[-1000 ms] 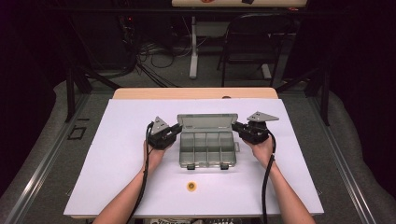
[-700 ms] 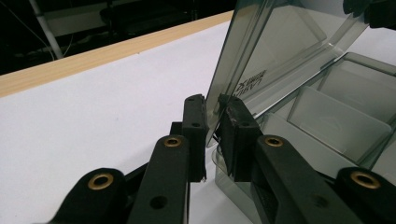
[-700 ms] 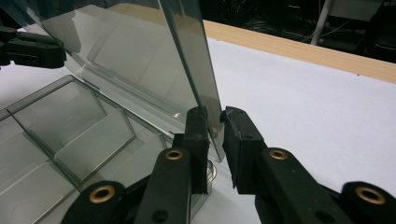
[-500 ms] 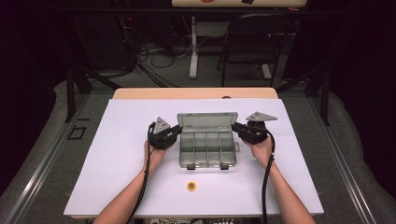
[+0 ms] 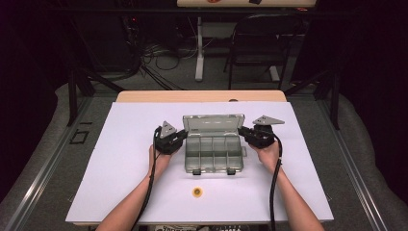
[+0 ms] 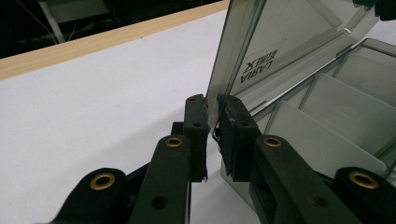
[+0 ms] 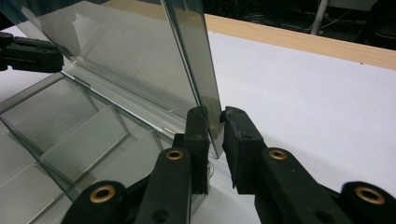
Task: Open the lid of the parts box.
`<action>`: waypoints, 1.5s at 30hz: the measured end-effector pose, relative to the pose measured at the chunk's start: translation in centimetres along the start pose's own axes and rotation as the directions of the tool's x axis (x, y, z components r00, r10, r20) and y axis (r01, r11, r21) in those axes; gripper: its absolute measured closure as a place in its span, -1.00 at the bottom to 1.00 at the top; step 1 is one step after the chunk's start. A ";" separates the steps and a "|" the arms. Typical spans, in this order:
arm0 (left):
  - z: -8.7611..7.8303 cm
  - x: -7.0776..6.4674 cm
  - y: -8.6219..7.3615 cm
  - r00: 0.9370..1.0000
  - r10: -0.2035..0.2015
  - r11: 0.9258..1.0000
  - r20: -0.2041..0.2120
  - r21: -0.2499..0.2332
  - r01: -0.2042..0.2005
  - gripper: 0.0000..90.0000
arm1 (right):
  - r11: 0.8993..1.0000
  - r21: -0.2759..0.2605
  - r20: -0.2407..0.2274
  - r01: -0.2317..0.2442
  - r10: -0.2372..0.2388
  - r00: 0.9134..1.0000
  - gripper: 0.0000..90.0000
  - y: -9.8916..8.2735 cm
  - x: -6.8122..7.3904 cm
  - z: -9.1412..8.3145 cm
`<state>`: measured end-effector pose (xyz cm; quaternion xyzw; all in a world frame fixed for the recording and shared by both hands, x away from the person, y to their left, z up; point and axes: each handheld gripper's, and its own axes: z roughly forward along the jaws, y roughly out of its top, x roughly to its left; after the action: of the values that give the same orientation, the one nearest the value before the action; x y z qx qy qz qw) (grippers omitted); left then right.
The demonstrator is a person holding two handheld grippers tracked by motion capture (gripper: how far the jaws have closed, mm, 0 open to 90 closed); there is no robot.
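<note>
Both forearms enter from 6 o'clock of the high view, angled slightly inward, wrists level, hands low on the white table (image 5: 120, 159). The left gripper (image 5: 179, 139) sits at 9 o'clock of the clear compartment box (image 5: 211, 151), jaws pointing toward 3 o'clock; the right gripper (image 5: 243, 133) sits at 3 o'clock of it, jaws pointing toward 9 o'clock. The box rests near the table's centre, its lid (image 5: 213, 123) raised and leaning toward 12 o'clock. In the left gripper view the left gripper's (image 6: 212, 122) jaws are clamped on the lid's (image 6: 261, 51) thin side edge, near the hinge. In the right gripper view the right gripper's (image 7: 214, 126) jaws pinch the opposite edge of the lid (image 7: 140, 51) likewise. A small yellow disc (image 5: 197, 192) lies at 6 o'clock of the box, well apart from it.
</note>
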<state>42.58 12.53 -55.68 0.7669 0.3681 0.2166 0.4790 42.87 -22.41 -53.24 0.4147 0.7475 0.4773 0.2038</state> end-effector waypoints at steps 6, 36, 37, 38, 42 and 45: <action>0.0 0.0 0.0 1.000 0.002 1.000 -0.005 -0.001 -0.002 0.81 | 1.000 0.012 0.007 -0.008 0.008 1.000 0.78 -0.1 0.0 0.2; 0.1 1.3 0.5 0.985 -0.152 0.988 0.080 0.054 0.148 0.81 | 0.997 0.058 0.044 -0.042 0.039 0.998 0.80 0.0 0.1 1.0; 0.1 1.4 0.6 0.984 -0.159 0.986 0.085 0.061 0.154 0.81 | 0.997 0.055 0.045 -0.053 0.051 0.998 0.80 -0.1 0.1 1.1; 0.1 1.5 0.7 0.981 -0.172 0.983 0.089 0.074 0.166 0.81 | 0.997 0.056 0.046 -0.058 0.056 0.997 0.80 -0.1 0.1 1.1; 0.3 1.7 0.8 0.977 -0.194 0.979 0.088 0.084 0.186 0.79 | 0.995 0.054 0.048 -0.081 0.079 0.996 0.79 -0.2 0.0 1.4; 0.3 1.6 0.8 0.981 -0.183 0.980 0.068 0.086 0.177 0.73 | 0.994 0.053 0.058 -0.094 0.091 0.994 0.75 -0.2 0.1 1.6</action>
<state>44.13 13.36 -55.12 0.7564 0.4259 0.1283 0.4795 43.84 -21.46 -54.12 0.4675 0.7345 0.4534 0.1906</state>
